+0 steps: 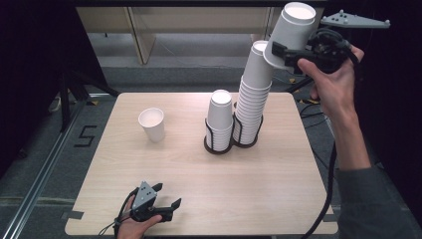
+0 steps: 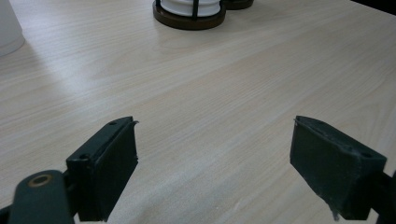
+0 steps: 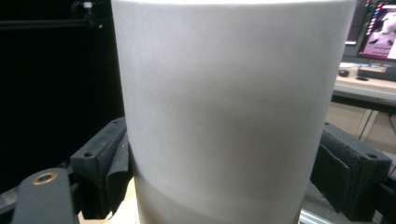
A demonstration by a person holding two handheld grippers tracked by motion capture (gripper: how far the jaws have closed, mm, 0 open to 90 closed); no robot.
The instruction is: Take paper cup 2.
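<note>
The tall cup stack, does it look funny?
Yes. The tall stack leans to the right above its holder, not straight like the short stack. One cup stands alone, right way up; the stacked ones are upside down.

My left gripper (image 1: pixel 158 196) is black with a grey three-cornered plate on top, thin black cables trailing off it. Its flat, dark pads (image 2: pixel 114 163) carry small screw holes and a brass-ringed hole. My right gripper (image 1: pixel 284 50) matches, with a thick black cable. My sleeve (image 1: pixel 370 199) is grey-green.
</note>
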